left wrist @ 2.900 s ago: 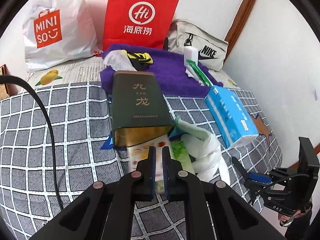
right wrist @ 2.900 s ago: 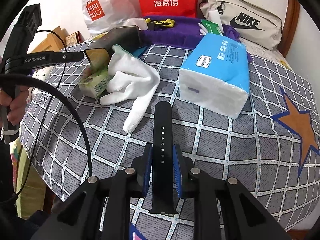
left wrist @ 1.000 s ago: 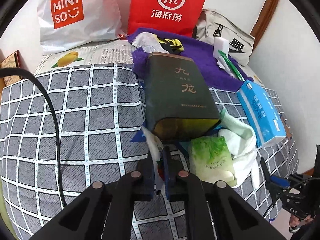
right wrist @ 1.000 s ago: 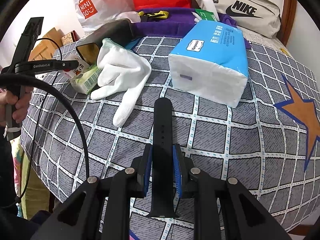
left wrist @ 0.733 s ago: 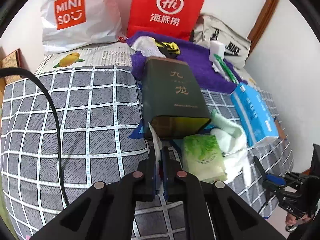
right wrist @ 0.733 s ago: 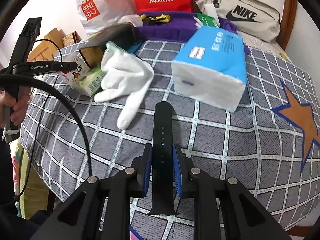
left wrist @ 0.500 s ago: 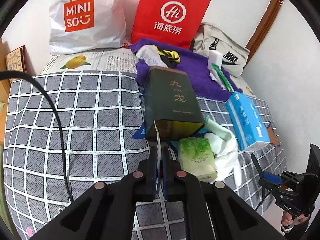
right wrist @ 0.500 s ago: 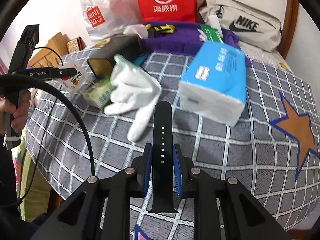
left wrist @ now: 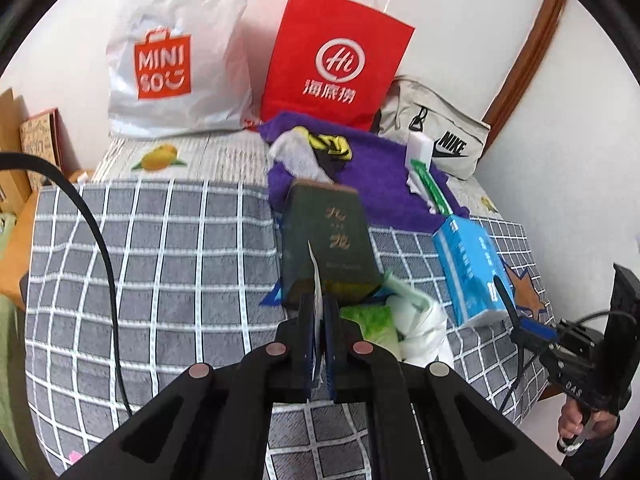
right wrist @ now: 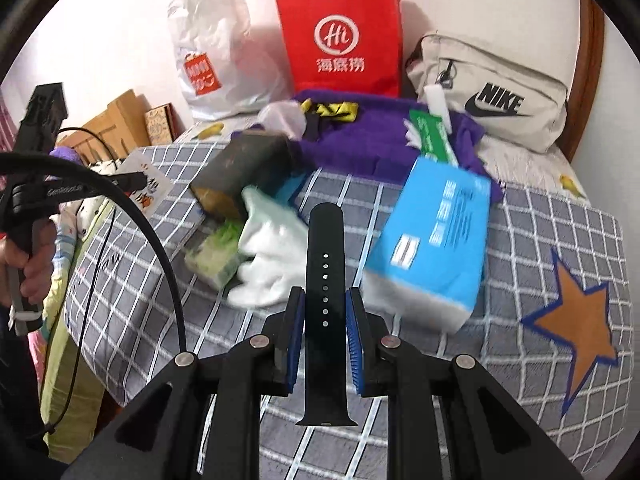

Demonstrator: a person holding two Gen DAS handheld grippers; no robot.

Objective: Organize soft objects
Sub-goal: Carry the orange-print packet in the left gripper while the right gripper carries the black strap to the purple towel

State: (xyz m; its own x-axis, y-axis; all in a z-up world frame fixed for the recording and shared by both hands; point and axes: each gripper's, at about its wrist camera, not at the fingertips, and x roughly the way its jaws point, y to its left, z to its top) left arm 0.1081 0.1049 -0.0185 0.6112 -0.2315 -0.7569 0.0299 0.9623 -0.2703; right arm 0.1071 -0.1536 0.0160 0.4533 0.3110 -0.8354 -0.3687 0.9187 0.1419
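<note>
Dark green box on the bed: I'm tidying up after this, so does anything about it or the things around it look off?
The dark green box lies tipped on its side, open end toward the grippers. A green packet and a white glove lie heaped at its mouth. The left gripper pinches a thin white packet; the right gripper clamps a black strap.

On the bed [left wrist: 160,240], a box [left wrist: 326,236] lies ahead of my left hand-held gripper [left wrist: 316,320]. A packet [left wrist: 372,320] and a glove [left wrist: 420,320] lie right of the box's near end, and a tissue pack [left wrist: 468,264] farther right. Behind the box lies a towel [left wrist: 380,184]; three bags stand against the wall behind it.
</note>
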